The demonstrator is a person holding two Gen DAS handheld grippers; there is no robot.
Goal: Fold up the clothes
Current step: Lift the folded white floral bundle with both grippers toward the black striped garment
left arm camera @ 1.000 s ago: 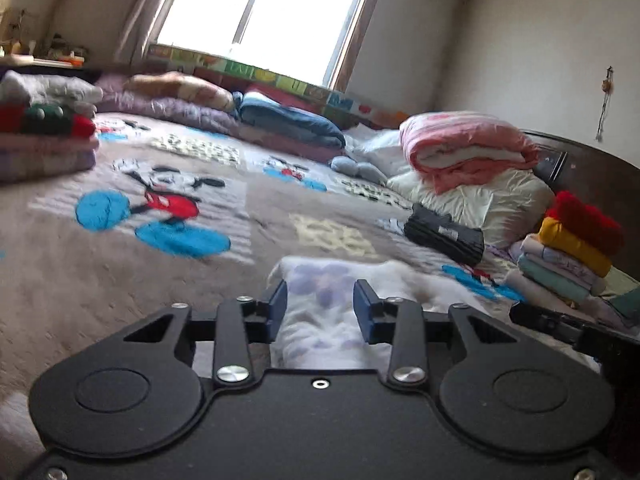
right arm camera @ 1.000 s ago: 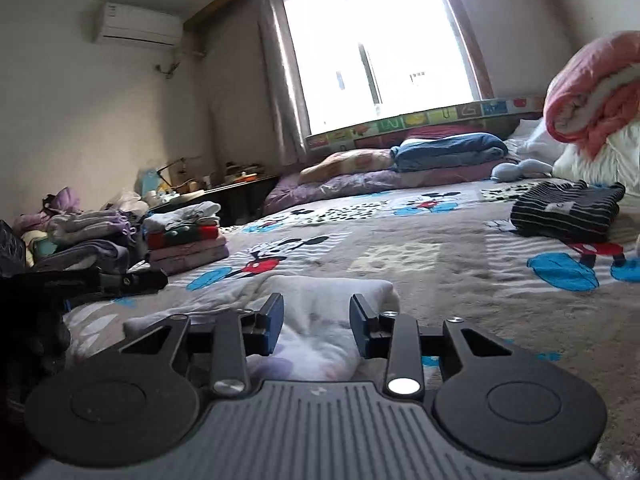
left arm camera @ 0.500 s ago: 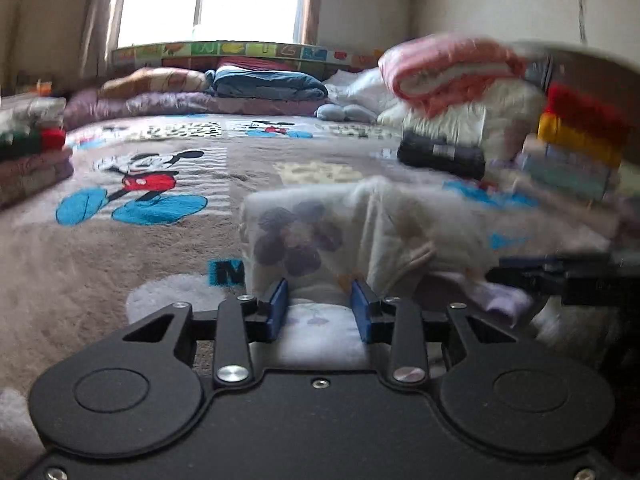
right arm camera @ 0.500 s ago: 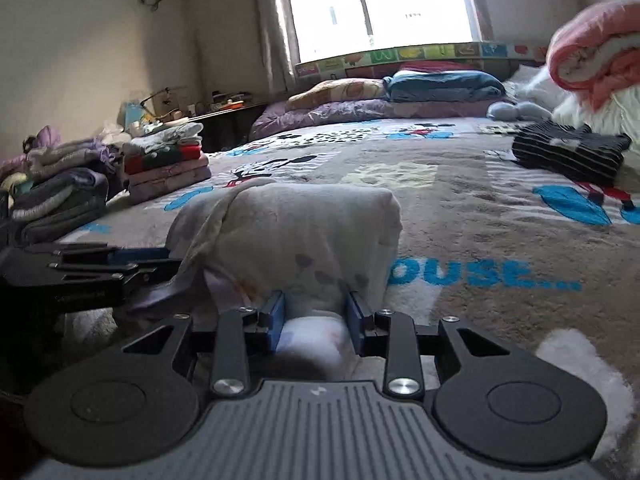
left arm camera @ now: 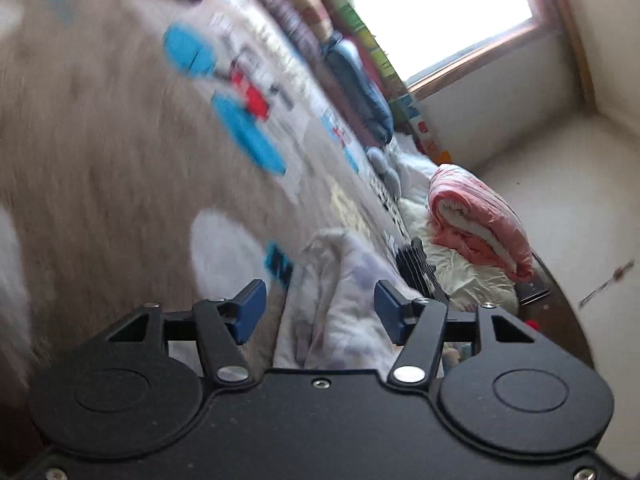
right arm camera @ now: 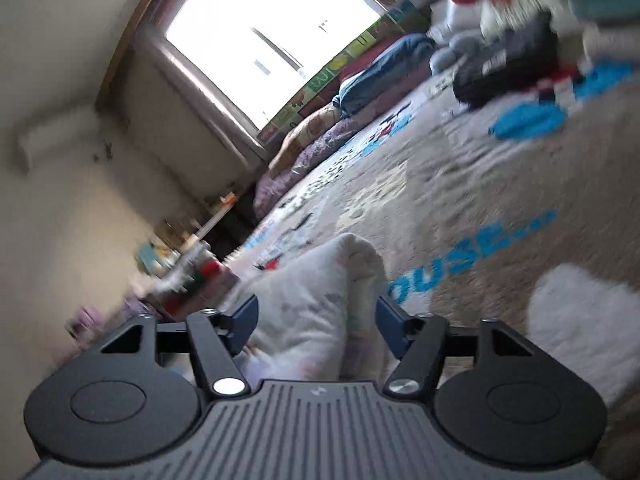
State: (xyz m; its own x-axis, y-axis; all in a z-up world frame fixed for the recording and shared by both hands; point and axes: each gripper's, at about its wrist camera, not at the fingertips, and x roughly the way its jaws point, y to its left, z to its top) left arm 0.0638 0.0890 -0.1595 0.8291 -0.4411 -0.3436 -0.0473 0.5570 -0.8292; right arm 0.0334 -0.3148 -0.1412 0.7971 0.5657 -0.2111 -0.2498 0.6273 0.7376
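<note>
Both the left gripper (left arm camera: pixel 316 304) and right gripper (right arm camera: pixel 316 320) are opening, pads off the white garment (left arm camera: pixel 344 312).

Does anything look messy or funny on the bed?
Yes. The white flowery garment lies bunched and rumpled on the bed blanket, not flat like a finished fold. It sits between both opening hand-held grippers, left and right. The pink quilt is just loosely rolled.
</note>
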